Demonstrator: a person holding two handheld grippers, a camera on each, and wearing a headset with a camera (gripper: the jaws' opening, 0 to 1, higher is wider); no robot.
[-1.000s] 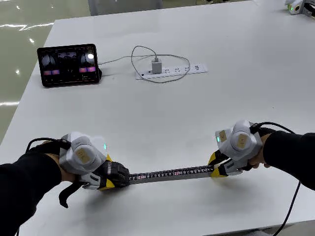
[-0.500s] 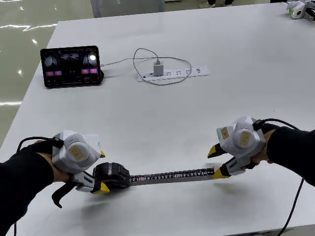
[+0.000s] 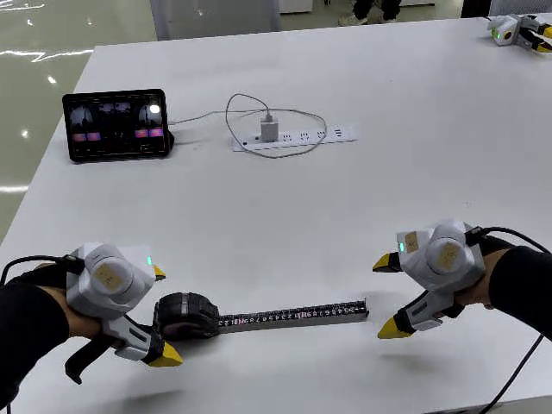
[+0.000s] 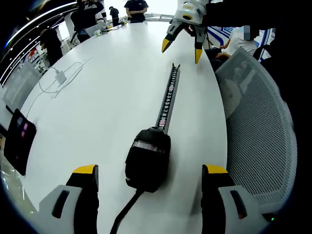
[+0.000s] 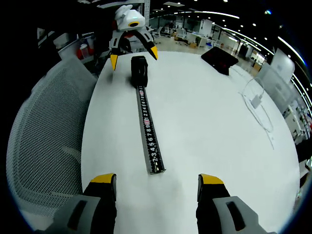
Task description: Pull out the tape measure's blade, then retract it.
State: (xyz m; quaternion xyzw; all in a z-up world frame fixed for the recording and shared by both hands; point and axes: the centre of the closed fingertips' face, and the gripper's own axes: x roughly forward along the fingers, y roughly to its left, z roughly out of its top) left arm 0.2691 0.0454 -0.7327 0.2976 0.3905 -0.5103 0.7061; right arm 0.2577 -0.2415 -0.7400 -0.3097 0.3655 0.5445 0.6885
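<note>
The black tape measure [image 3: 184, 315] lies on the white table [image 3: 345, 207] with its blade [image 3: 293, 316] drawn out to the right, flat on the surface. My left gripper [image 3: 163, 314] is open, its yellow-tipped jaws straddling the case [image 4: 147, 158] without touching it. My right gripper [image 3: 385, 295] is open too, a short way right of the blade's hook end [image 5: 156, 168], with nothing between its jaws. In the left gripper view the blade [image 4: 168, 100] runs toward the right gripper [image 4: 181, 48]. The right gripper view shows the blade [image 5: 146, 126], the case [image 5: 139, 68] and the left gripper [image 5: 134, 57] beyond it.
A tablet [image 3: 116, 123] stands at the back left, beside a power strip [image 3: 293, 136] with a charger and looped cable. Another gripper device [image 3: 517, 30] lies at the far right corner. A mesh chair [image 4: 253, 122] sits close to the table's near edge.
Both grippers have opened and drawn back: the left let go of the case, the right let go of the blade's end. The blade stays extended on the table.
</note>
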